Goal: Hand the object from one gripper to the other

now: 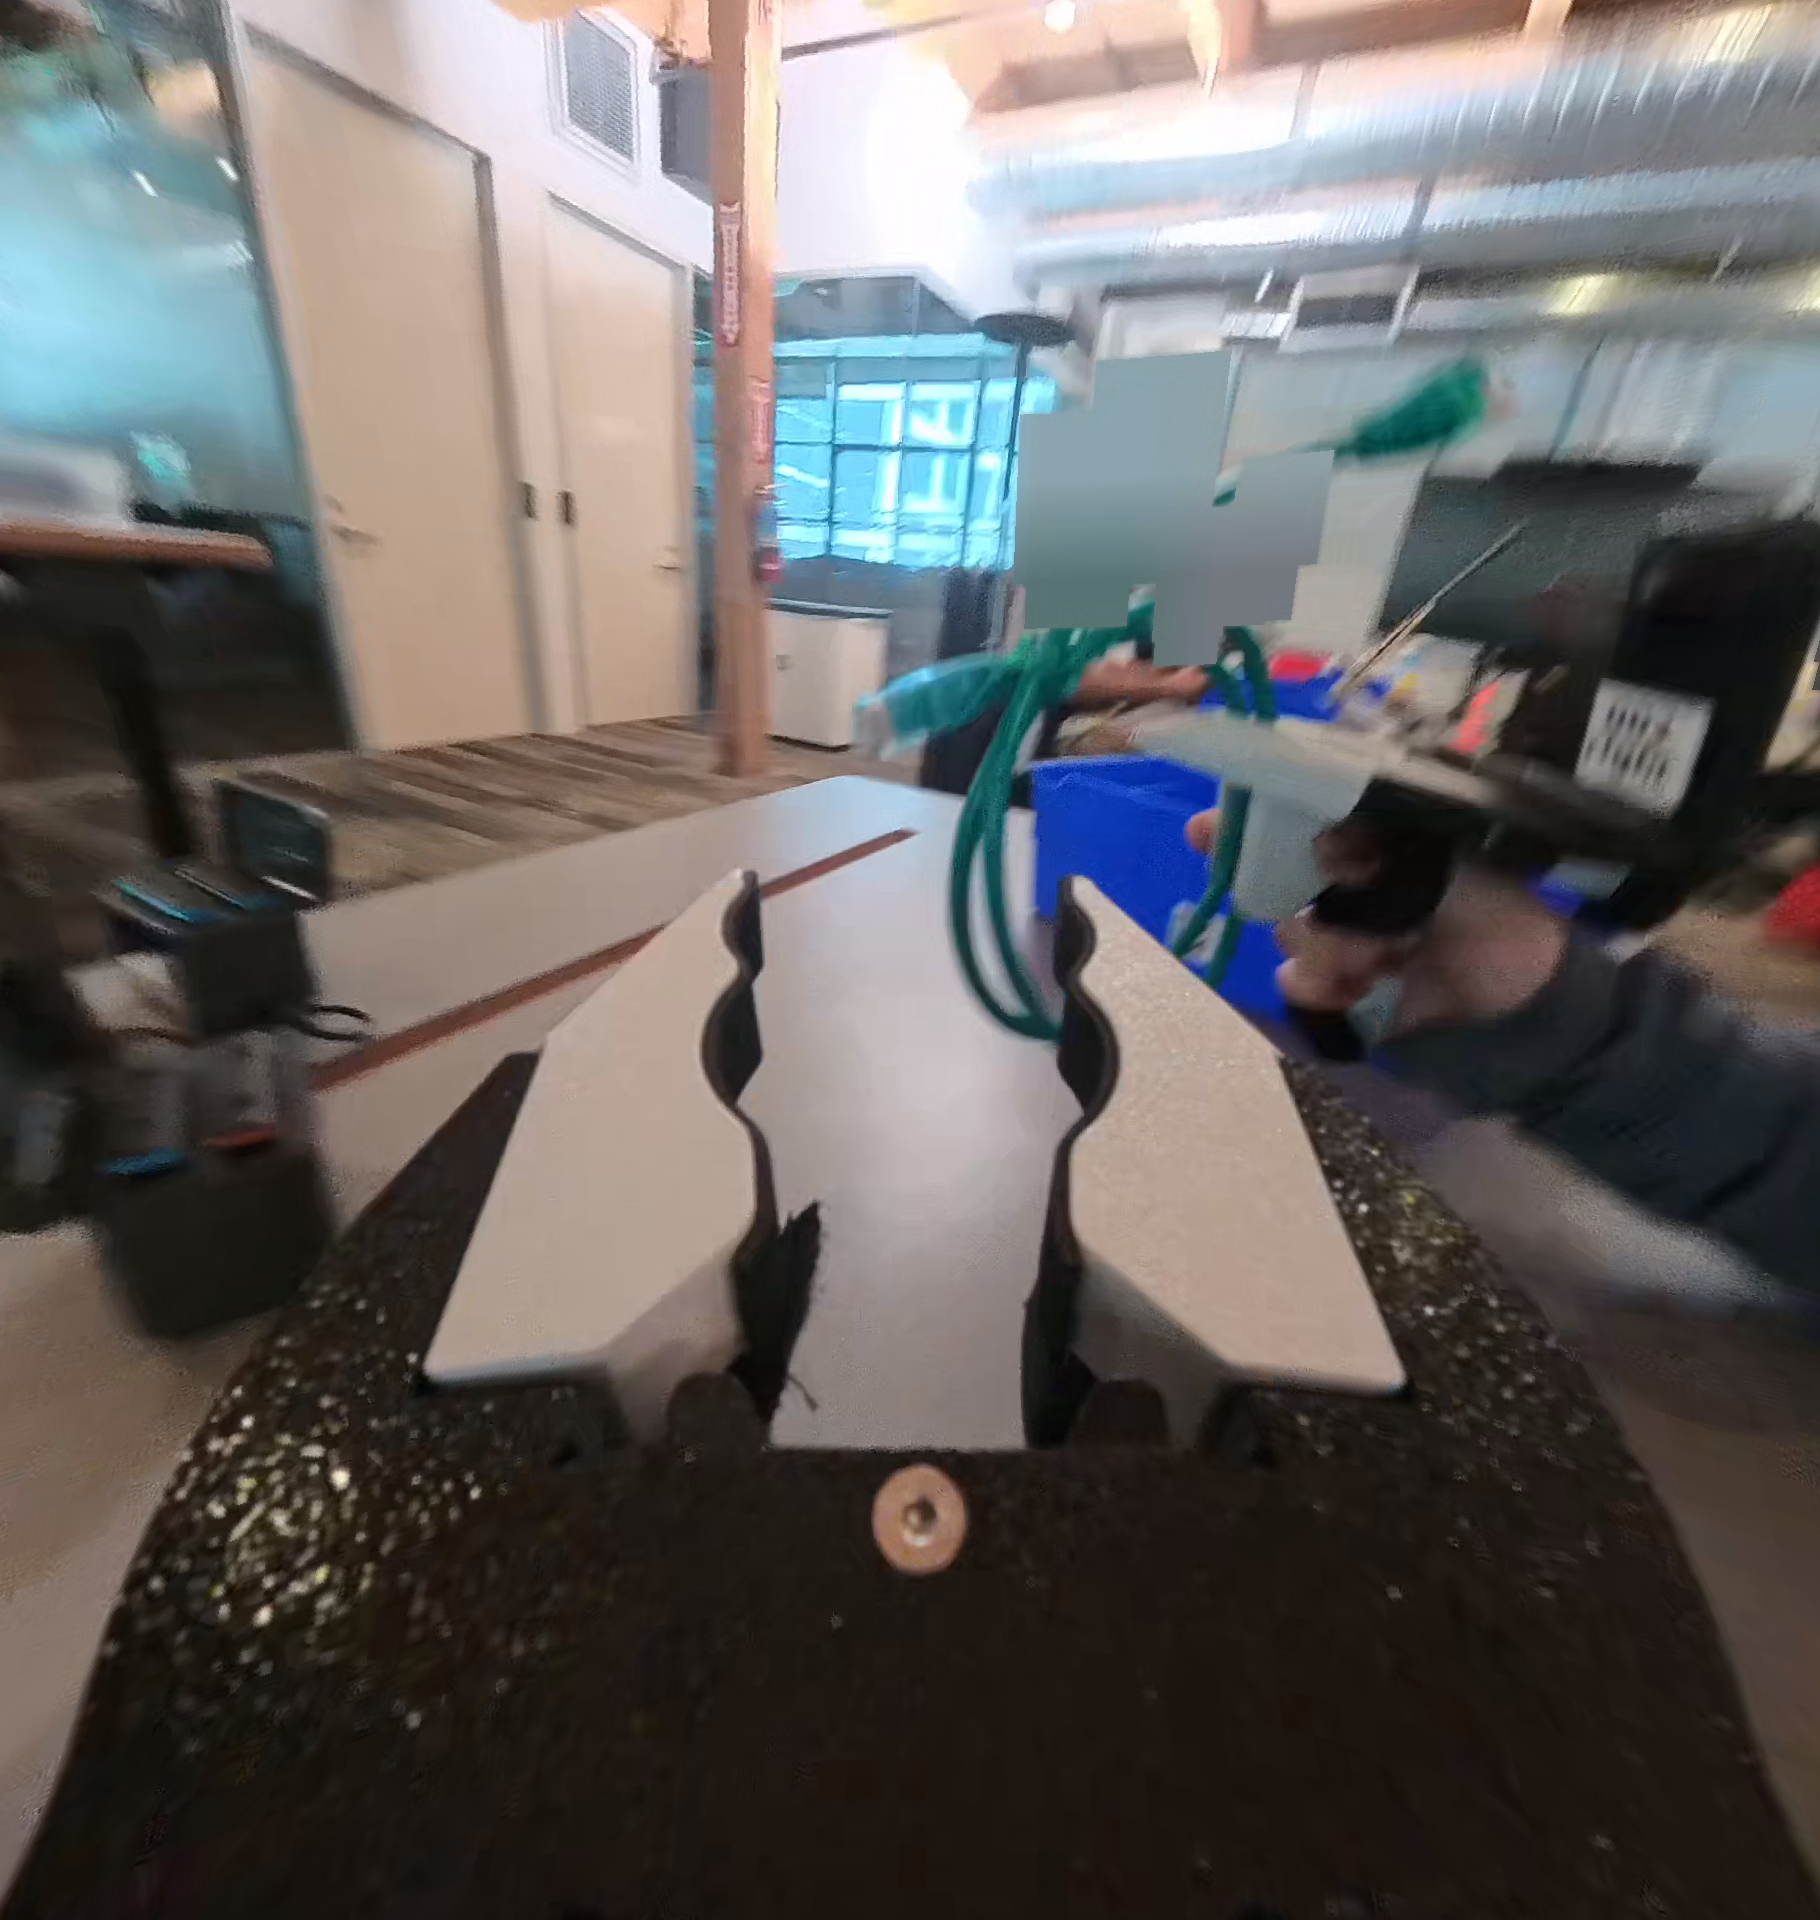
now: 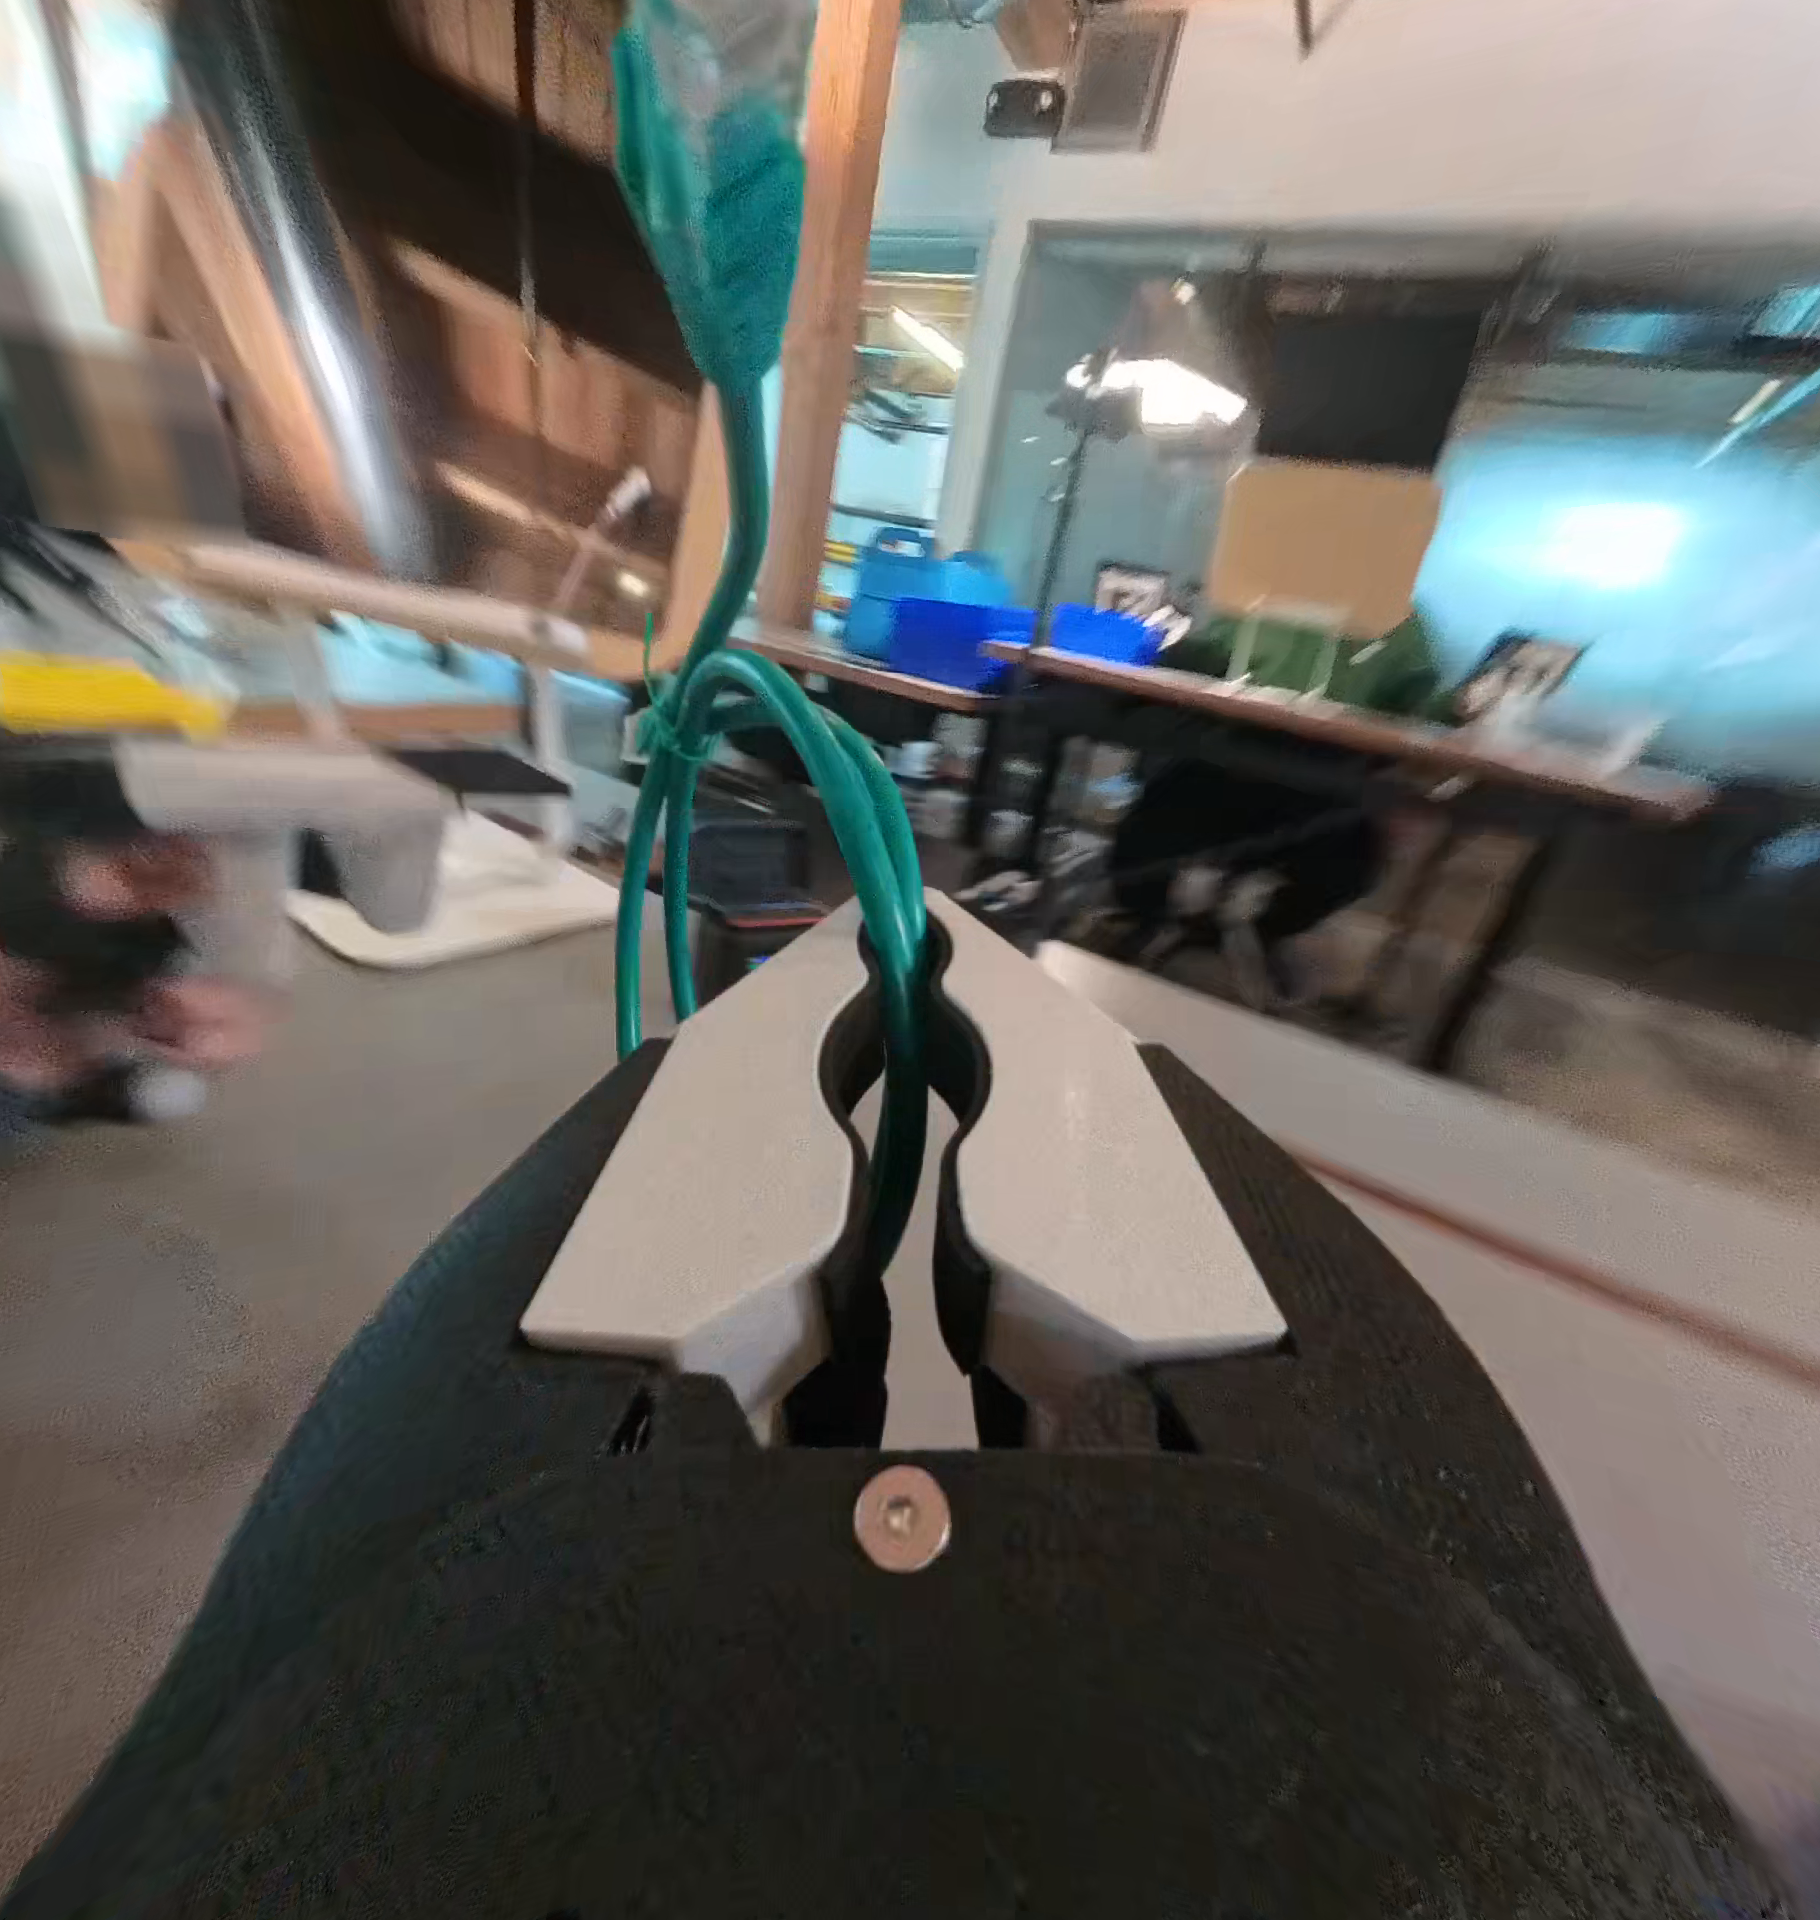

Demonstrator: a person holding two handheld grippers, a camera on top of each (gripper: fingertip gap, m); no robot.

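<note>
The object is a coiled green cable (image 2: 781,727) tied with a thin green tie, with a plug end (image 2: 724,229) sticking up. My right gripper (image 2: 901,935) is shut on the cable's loops, which run between its grey fingers. In the left wrist view the same cable (image 1: 999,821) hangs from the right gripper (image 1: 1249,769), held in a gloved hand (image 1: 1405,935) at the right. My left gripper (image 1: 906,894) is open and empty, its fingers wide apart, with the cable just beyond its right fingertip. In the right wrist view the left gripper (image 2: 262,821) shows blurred at the left.
A grey table (image 1: 885,1091) with a brown seam lies below both grippers. Dark boxes with cables (image 1: 210,987) stand at its left. A blue bin (image 1: 1124,842) sits behind the cable. Desks with blue bins (image 2: 968,634) and a seated person stand farther off.
</note>
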